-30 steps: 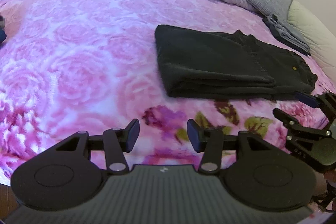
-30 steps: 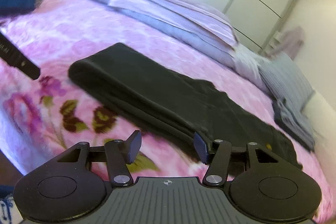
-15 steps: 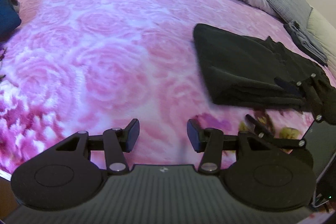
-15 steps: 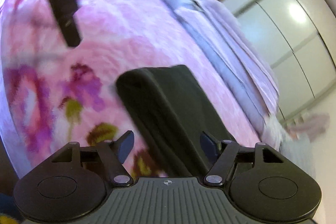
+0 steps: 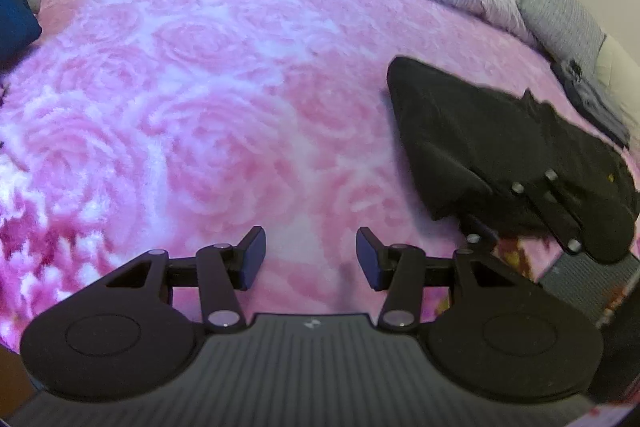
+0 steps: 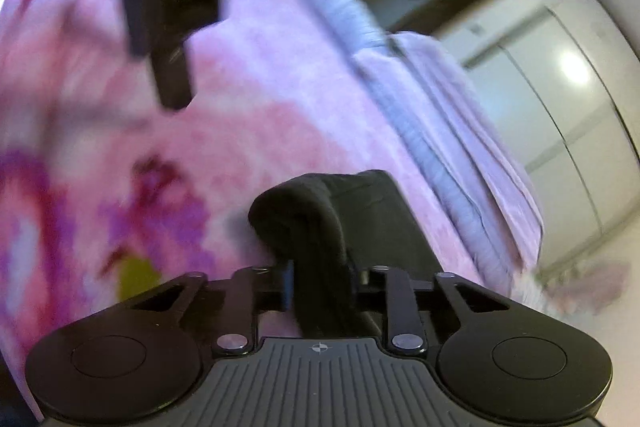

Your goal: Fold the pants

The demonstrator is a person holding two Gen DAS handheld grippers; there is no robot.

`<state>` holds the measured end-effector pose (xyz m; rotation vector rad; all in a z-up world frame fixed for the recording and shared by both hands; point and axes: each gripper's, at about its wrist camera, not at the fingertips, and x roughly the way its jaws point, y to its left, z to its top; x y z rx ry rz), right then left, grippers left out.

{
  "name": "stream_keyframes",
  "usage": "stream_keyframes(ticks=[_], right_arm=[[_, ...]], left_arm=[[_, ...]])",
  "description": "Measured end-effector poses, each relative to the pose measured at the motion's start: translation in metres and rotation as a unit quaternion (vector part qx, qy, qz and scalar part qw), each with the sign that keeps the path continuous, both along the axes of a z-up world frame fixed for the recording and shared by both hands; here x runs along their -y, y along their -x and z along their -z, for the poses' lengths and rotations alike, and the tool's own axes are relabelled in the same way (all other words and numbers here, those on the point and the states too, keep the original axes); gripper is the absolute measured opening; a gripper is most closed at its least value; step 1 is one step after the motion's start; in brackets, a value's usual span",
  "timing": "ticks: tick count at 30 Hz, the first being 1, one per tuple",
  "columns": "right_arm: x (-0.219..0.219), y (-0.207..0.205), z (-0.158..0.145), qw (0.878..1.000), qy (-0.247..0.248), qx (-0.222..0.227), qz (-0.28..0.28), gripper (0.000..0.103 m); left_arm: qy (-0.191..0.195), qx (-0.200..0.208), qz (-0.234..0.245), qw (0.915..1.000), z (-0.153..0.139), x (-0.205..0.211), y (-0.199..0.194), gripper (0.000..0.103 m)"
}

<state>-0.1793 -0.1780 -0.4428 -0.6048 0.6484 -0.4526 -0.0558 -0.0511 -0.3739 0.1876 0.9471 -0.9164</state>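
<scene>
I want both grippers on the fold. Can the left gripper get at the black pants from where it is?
Probably yes: the left gripper is open over bare blanket, nothing between it and the black pants.

black pants (image 5: 500, 139) folded into thick flat stack, lying on pink floral blanket (image 5: 200, 107).

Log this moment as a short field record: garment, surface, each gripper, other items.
garment: black pants, folded, lying on the bed
surface: pink floral blanket
left hand-held gripper: open, empty, over the blanket beside the pants
right hand-held gripper: shut on the pants' folded edge
other items: folded grey clothes beyond the pants
</scene>
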Motion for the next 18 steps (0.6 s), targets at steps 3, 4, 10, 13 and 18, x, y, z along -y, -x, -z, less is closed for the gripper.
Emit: stream_keyframes(ticks=[3,4,10,13,18], right_arm=[[0.024,0.017,-0.045,0.987,-0.087,0.122,0.048,0.017],[0.034,0.026,-0.063,0.977,-0.115,0.167,0.065,0.017],[0.105,0.102,-0.144,0.876,-0.256,0.380,0.150,0.017],[0.154,0.158,-0.164,0.813,-0.310,0.451,0.201,0.017],[0.233,0.270,-0.146,0.721,-0.354,0.509,0.310,0.025]], left_arm=[[0.022,0.002,-0.007,0.9997,-0.010,0.002,-0.001,0.044],[0.028,0.003,-0.009,0.9996,-0.014,0.005,-0.002,0.044],[0.055,0.030,0.033,0.9975,-0.039,0.047,0.017,0.044],[0.074,0.036,0.076,0.9938,-0.050,0.082,0.040,0.044],[0.094,0.036,0.161,0.9818,-0.054,0.148,0.093,0.044]])
